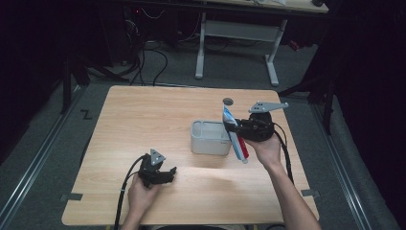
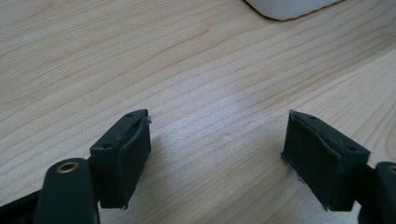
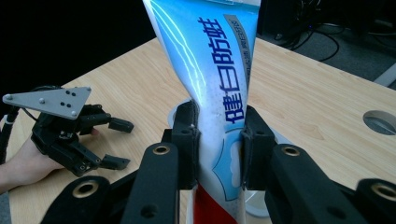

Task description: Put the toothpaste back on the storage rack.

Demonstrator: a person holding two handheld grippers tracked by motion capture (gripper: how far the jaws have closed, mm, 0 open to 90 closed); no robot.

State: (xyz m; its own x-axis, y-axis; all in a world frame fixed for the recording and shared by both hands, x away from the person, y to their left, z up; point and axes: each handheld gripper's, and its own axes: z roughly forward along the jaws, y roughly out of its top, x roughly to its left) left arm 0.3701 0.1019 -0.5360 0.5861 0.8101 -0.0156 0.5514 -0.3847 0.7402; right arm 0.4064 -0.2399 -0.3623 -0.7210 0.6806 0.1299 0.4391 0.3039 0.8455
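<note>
From above, our right claw [image 1: 233, 127] pinches the toothpaste tube [image 1: 235, 136] beside the grey bin [image 1: 209, 138]; we should tip it upright over the opening before letting go. Our left claw [image 2: 217, 154] rests spread on the surface [image 2: 196, 70]. Up close, the tube carries blue Chinese characters, apparently 健白防蛀.
</note>
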